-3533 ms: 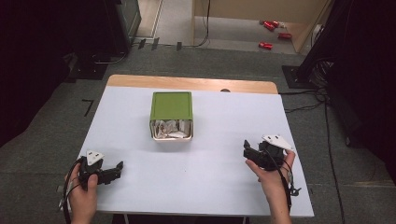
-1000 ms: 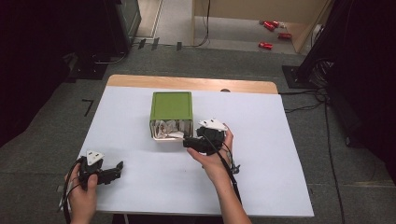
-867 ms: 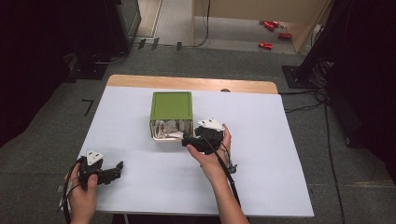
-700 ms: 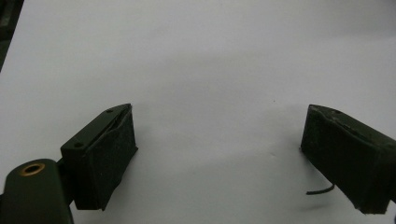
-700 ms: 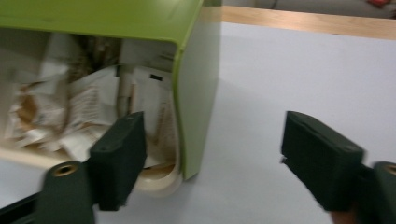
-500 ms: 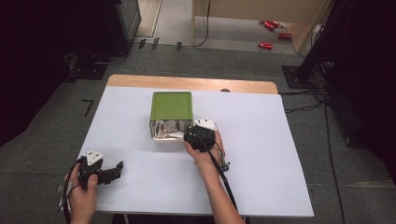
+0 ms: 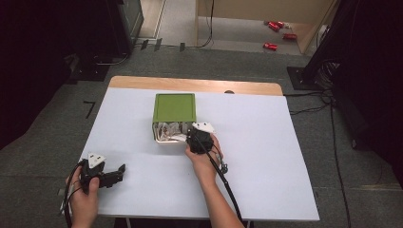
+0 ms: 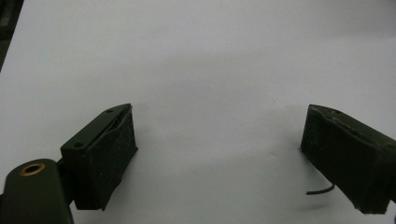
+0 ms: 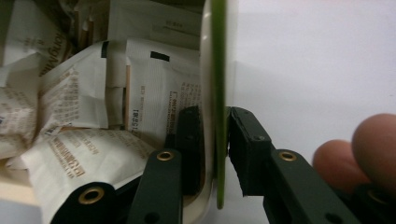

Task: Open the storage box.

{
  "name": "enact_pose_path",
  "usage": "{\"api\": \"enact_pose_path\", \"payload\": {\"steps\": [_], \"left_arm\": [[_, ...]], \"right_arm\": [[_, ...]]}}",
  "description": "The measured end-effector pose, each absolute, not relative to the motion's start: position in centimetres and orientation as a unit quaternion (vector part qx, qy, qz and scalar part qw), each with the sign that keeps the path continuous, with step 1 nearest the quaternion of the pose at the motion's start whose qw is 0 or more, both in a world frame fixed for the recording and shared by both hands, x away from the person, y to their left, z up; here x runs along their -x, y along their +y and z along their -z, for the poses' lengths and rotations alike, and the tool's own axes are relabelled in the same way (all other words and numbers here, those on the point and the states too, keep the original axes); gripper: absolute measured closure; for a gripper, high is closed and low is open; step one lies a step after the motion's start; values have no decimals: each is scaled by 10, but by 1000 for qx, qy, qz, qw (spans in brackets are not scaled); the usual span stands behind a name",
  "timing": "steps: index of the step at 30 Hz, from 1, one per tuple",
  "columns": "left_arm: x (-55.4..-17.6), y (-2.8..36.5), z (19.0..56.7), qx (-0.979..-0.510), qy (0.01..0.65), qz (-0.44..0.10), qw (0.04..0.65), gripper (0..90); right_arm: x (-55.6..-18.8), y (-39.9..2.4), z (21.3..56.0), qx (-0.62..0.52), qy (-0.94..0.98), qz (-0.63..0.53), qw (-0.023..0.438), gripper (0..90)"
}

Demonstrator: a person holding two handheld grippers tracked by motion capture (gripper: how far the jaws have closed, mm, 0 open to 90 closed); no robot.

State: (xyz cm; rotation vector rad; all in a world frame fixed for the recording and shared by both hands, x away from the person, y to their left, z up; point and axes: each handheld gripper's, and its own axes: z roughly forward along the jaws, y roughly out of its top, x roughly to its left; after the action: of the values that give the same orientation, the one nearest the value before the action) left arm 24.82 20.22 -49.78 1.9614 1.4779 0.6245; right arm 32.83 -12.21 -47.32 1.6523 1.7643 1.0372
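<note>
A green box (image 7: 174, 107) stands on the white table (image 7: 285, 156) left of centre, with white paper packets (image 7: 168, 130) showing at its near open end. My right gripper (image 7: 192, 137) is at the box's near right corner. In the right gripper view its jaws (image 9: 215, 114) have just been closing and now press on both sides of the box's thin green wall (image 9: 217, 70), with packets (image 9: 154, 88) to the left inside. My left gripper (image 7: 121, 172) rests at the table's near left, open (image 8: 219, 135) over bare table with nothing between its fingers.
A wooden strip (image 7: 190, 84) runs along the table's far edge. Dark equipment and cables (image 7: 328, 85) stand on the floor around the table, and red items (image 7: 275, 28) lie on the floor far behind.
The right hand has come from the table's near right to the box, sunk at its right wall, and narrowed its jaws onto that wall. The left hand has stayed put.
</note>
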Motion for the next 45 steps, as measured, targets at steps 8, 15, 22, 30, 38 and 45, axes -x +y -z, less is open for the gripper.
{"api": "enact_pose_path", "payload": {"steps": [8,15,22,30,38,45], "left_arm": [[-248,202,498,-739,557,-235,299,107],[-248,202,498,-738,557,-235,300,107],[-248,202,498,-738,557,-234,299,107],[-248,202,498,-738,557,-235,299,107],[-248,202,498,-738,557,-235,299,107],[-248,202,498,-738,557,-235,299,107]], "right_arm": [[-325,-122,470,-611,650,-379,247,745],[-319,-123,469,-612,654,-376,239,741],[-309,-124,465,-607,660,-374,237,743],[-300,-127,461,-605,663,-375,232,764],[-291,-128,455,-600,664,-378,239,793],[-287,-129,447,-599,654,-388,250,818]]}}
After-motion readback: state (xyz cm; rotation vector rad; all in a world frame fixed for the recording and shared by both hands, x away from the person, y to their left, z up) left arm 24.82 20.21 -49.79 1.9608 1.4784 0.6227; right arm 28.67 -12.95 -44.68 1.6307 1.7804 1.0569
